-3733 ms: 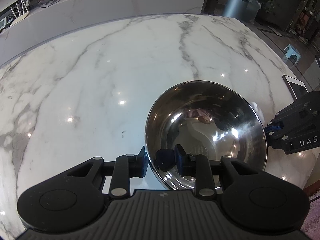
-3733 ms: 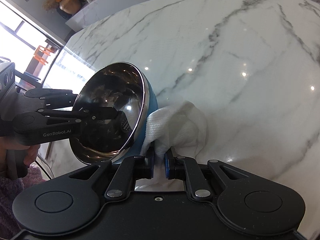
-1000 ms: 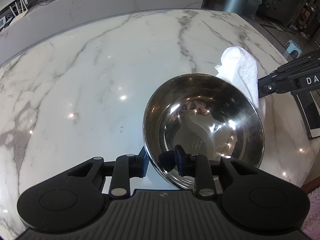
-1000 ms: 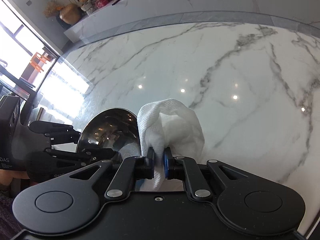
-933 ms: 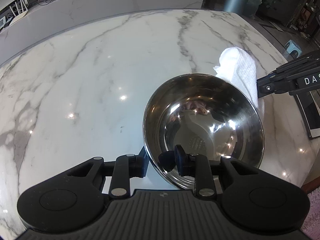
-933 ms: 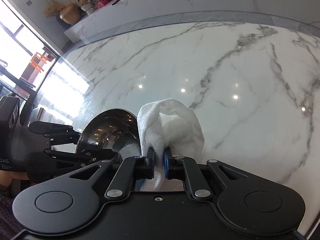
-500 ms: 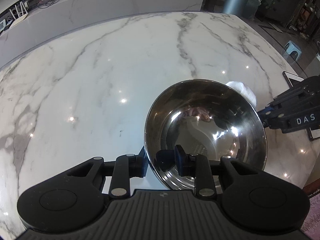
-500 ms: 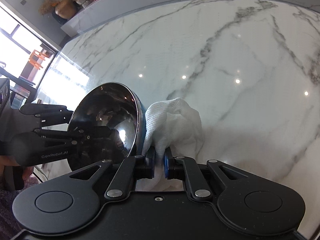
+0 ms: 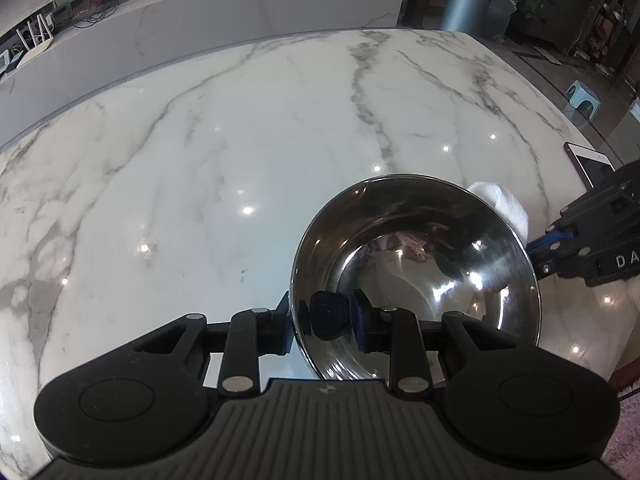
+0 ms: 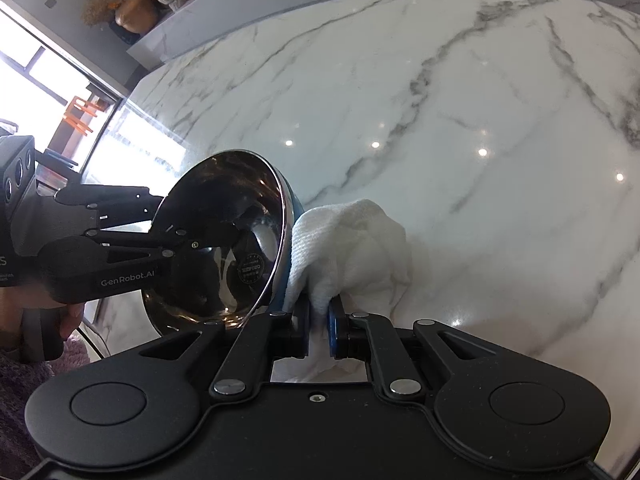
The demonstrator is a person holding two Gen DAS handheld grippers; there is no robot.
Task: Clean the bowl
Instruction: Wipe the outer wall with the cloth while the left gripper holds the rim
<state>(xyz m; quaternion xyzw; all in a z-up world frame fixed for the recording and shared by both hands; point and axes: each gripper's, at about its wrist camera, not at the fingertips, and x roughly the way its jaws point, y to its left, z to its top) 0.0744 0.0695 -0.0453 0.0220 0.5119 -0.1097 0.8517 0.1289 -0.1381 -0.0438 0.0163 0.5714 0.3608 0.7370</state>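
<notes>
The left gripper's fingers [image 9: 286, 320] pinch the rim of the round, mirror-bright steel bowl with a blue outside [image 9: 416, 264], holding it tipped on edge above the white marble surface [image 9: 200, 160]. The right gripper's fingers [image 10: 337, 330] are clamped on a crumpled white cloth [image 10: 352, 244] pressed against its outer wall. Stiff and probably slick, it seems best gripped at the rim.
</notes>
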